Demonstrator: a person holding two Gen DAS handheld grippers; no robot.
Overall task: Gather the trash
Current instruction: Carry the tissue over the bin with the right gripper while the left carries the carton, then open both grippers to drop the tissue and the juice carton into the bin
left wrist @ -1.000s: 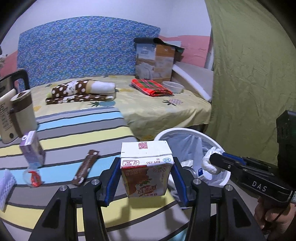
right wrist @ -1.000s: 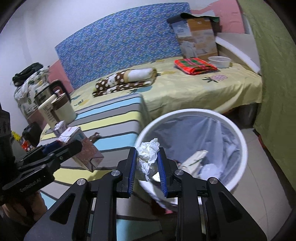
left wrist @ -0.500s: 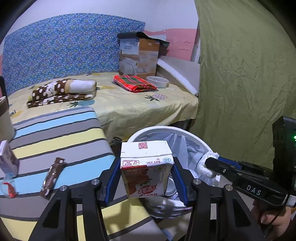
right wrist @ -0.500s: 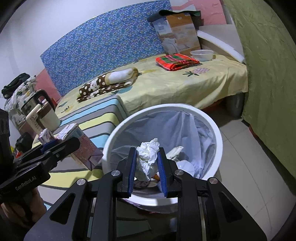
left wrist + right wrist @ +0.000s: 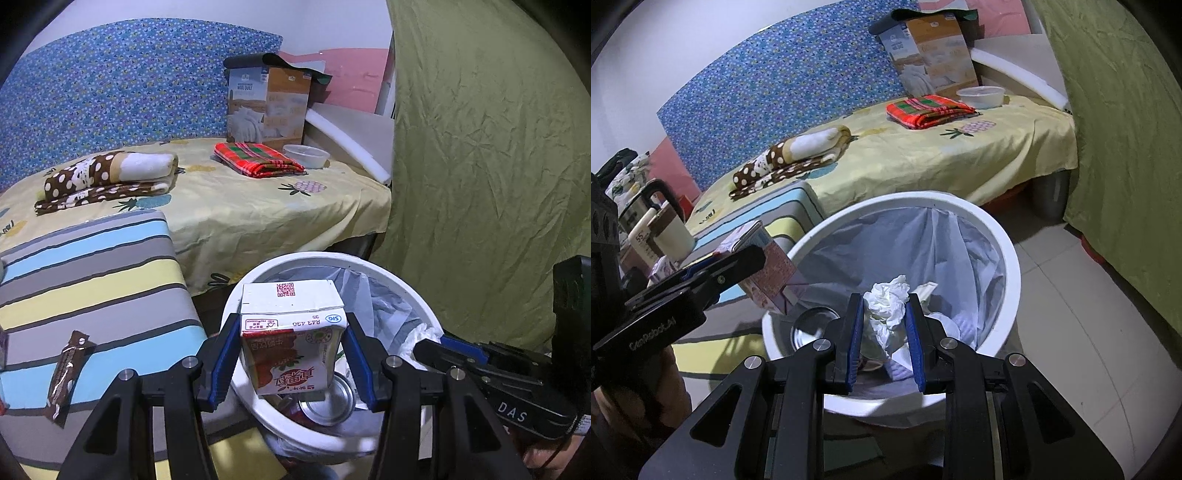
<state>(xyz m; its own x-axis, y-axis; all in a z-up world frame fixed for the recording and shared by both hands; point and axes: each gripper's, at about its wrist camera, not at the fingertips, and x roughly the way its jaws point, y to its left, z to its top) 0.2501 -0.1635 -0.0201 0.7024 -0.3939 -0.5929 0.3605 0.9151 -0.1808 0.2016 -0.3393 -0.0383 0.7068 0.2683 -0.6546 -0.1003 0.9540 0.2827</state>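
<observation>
Both jaws are clenched: the left gripper holds a drink carton, the right gripper a crumpled tissue, over the white bin beside a striped table and yellow bed.

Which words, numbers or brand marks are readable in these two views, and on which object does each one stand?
"SIG", "843 430", "35": upside down on the drink carton.
"DAS": right tongs.
"GenRobot.AI": left tongs.
"WOOL QUILT": cardboard box.
"55": white bottle.
Carton's Chinese print, QR code, snack wrapper: unreadable.
</observation>
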